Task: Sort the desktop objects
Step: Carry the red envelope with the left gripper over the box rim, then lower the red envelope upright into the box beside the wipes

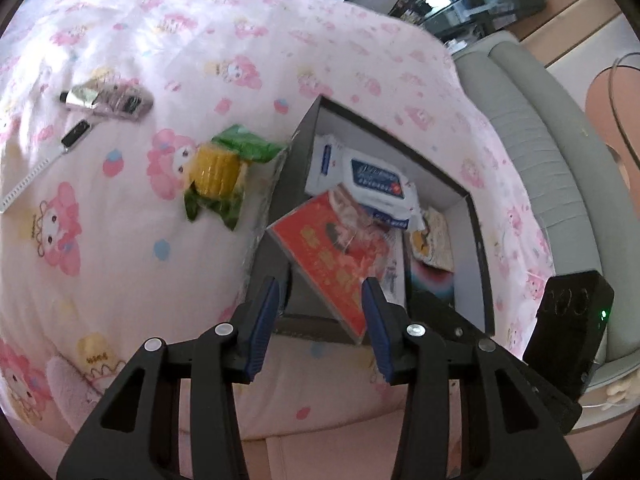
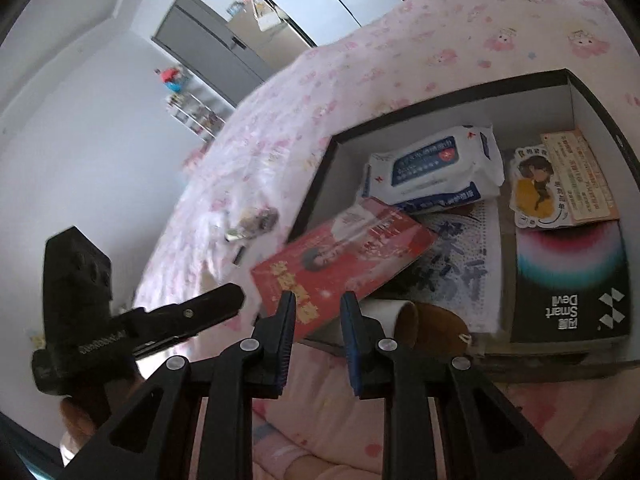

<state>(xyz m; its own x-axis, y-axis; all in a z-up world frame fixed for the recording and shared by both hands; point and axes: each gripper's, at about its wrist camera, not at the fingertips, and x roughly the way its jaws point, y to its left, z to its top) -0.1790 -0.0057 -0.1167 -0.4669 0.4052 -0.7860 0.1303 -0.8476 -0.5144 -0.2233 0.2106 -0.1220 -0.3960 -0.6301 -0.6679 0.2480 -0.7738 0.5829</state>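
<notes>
Sorting goal: gathering loose items into the dark open cardboard box with white inner walls [image 1: 476, 216], set on a pink cartoon-print bedspread [image 1: 120, 260].
Step in hand, as judged: settling the flat red glossy packet [image 2: 340, 252] fully inside the box.
Packet's place: tilted across the box's near-left corner, upper end inside, lower corner hanging out over the rim.
Already in the box: a white and blue soft pack of wipes [image 2: 436, 168] at the back, a black carton with a pink and teal glow [image 2: 568, 276] at the right side.
Outside the box: a green and yellow corn-shaped snack packet [image 1: 224, 168] just beside the left wall; a crumpled silver tube [image 1: 84, 94] well apart, further left.
Doing it well: nudging the overhanging corner inward and down, laying the packet flat beside the wipes, keeping clear of the rim so the box stays put.
Left gripper [image 1: 322, 284]: blue pads moderately apart, nothing pinched; packet corner seen beyond the tips, apparently untouched.
Right gripper [image 2: 318, 296]: pads narrowly apart, packet's near edge just past them; broad face far wider than the gap, so judged not clamped.
</notes>
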